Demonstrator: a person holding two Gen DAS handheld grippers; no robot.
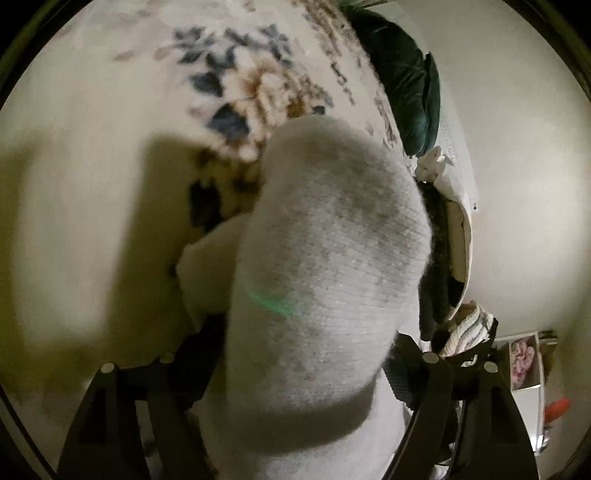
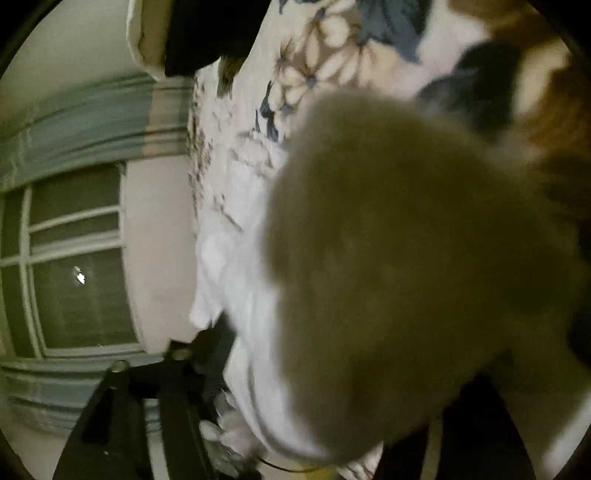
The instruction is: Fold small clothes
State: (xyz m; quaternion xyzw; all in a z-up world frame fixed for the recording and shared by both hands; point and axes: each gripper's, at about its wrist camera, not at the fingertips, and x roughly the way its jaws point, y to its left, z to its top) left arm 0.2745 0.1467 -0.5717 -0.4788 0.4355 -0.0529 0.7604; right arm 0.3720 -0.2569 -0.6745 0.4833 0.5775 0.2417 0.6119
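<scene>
A white knitted sock (image 1: 325, 240) with grey smudges fills the middle of the left wrist view, bulging toward the camera above a floral bed cover (image 1: 240, 81). My left gripper (image 1: 303, 343) has its black fingers (image 1: 402, 365) wide apart, with the sock lying between and over them. I do not see the pads squeezing it. In the right wrist view a blurred pale sock mass (image 2: 406, 240) sits close to the lens, with white cloth (image 2: 236, 277) beside it. My right gripper (image 2: 332, 354) shows only its left finger (image 2: 192, 373), set far out. The other finger is hidden.
A dark green cushion (image 1: 406, 85) lies at the bed's far edge. A heap of white and dark clothes (image 1: 458, 229) is at the right. The right wrist view shows a window (image 2: 74, 258) on the wall and a dark garment (image 2: 207, 33) at the top.
</scene>
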